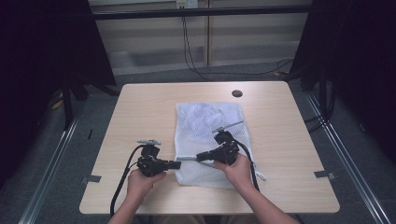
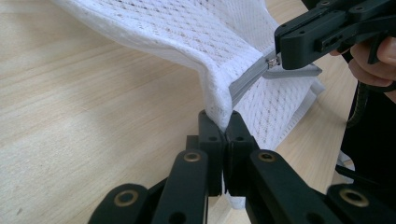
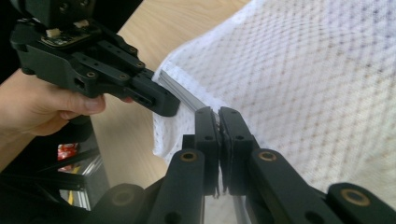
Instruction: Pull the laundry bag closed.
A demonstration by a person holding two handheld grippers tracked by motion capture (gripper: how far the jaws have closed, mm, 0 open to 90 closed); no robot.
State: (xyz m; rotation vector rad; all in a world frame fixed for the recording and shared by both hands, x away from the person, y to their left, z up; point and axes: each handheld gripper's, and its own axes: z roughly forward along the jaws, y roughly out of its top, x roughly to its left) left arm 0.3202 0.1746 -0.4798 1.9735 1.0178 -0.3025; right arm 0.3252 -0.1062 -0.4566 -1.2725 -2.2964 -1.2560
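On the wooden surface (image 1: 140, 107) the white mesh laundry bag (image 1: 205, 126) lies flat near the middle, its grey zipper (image 2: 247, 79) running along the edge nearest you. Your left gripper (image 2: 223, 122) is clenched on the bag's corner at the zipper's end, and your right gripper (image 3: 218, 116) is clamped on the zipper pull just beside it. If you drag the pull while that corner sags, the mesh could bunch and jam the slider, or the small pull could slip from the jaws.
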